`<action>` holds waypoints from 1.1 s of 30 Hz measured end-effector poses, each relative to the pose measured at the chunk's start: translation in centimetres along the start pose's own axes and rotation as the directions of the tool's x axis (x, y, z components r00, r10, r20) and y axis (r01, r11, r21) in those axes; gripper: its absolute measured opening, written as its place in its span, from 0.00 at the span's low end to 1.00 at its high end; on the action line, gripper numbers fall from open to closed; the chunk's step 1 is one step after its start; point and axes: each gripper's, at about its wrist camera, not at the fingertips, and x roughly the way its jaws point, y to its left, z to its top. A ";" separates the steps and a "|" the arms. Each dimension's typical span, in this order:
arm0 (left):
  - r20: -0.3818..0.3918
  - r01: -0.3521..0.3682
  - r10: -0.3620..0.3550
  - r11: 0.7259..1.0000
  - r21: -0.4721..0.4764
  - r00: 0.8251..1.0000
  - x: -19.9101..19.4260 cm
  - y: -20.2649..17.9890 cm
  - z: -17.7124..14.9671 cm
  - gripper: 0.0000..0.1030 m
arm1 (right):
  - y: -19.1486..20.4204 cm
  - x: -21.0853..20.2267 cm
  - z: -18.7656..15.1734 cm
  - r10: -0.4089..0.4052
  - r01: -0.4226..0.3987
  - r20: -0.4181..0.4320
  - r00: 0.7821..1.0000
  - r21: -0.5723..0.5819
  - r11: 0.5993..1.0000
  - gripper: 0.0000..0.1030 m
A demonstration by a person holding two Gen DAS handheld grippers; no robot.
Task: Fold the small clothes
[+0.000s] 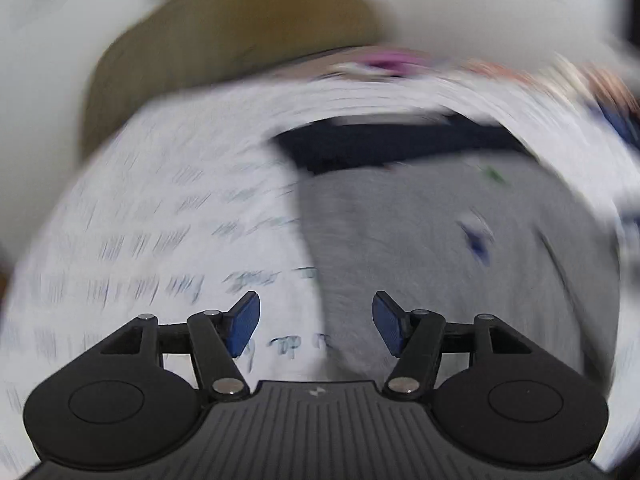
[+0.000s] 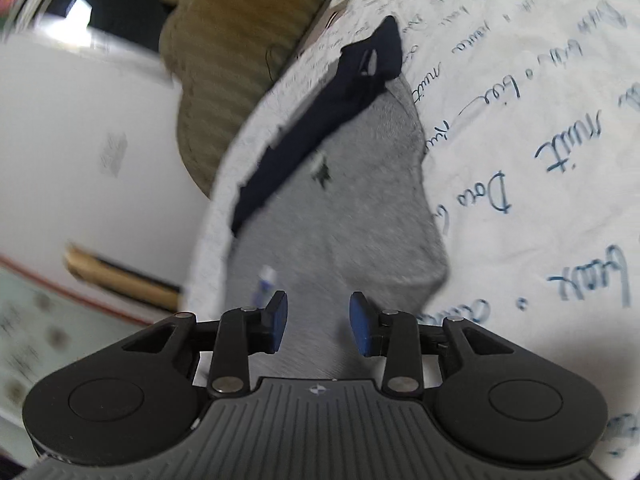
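Your left tongs (image 1: 316,324) and right tongs (image 2: 318,322) gape empty; grey garment (image 2: 360,200) lies at 12 o'clock.

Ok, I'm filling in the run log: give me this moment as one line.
left gripper: open, empty | right gripper: open, empty | grey garment: flat on printed sheet

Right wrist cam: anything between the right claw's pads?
No object is gripped. The right claw is open, and only the flat grey garment shows through the gap, in the right wrist view.
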 end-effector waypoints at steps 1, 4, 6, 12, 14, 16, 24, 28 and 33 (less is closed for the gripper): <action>0.013 0.028 -0.030 0.995 0.096 0.999 -0.3 -1.3 -0.6 0.60 | 0.7 -0.1 -0.3 -0.039 0.038 -0.011 0.999 -0.068 0.997 0.36; -0.036 0.187 -0.185 0.939 0.288 0.982 -0.4 -4.5 -1.2 0.60 | 2.6 -0.2 -0.8 -0.121 0.109 -0.042 0.992 -0.224 0.969 0.38; -0.076 0.299 -0.292 0.879 0.371 0.953 -0.4 -6.1 -1.1 0.60 | 3.6 -0.1 -0.5 -0.141 0.120 -0.053 0.989 -0.288 0.950 0.38; -0.251 0.404 -0.319 0.768 0.497 0.914 2.4 -8.1 -0.8 0.60 | 7.2 1.6 0.5 -0.235 0.144 -0.111 0.966 -0.525 0.839 0.57; -0.283 0.432 -0.329 0.748 0.505 0.901 2.7 -7.8 -0.3 0.60 | 8.2 2.8 0.5 -0.267 0.126 -0.155 0.951 -0.595 0.794 0.57; -0.312 0.450 -0.329 0.734 0.509 0.891 3.1 -7.6 0.2 0.62 | 9.0 3.8 0.4 -0.298 0.108 -0.189 0.936 -0.649 0.753 0.57; -0.392 0.493 -0.322 0.711 0.501 0.862 4.1 -7.1 1.1 0.62 | 10.2 7.6 1.9 -0.345 0.075 -0.234 0.909 -0.722 0.688 0.58; -0.401 0.505 -0.327 0.695 0.512 0.856 4.7 -7.7 1.0 0.62 | 11.5 10.9 2.4 -0.357 0.020 -0.262 0.897 -0.781 0.624 0.58; -0.407 0.504 -0.316 0.677 0.536 0.857 4.2 -7.3 1.5 0.62 | 12.4 15.3 0.2 -0.480 -0.064 -0.320 0.817 -0.877 0.476 0.61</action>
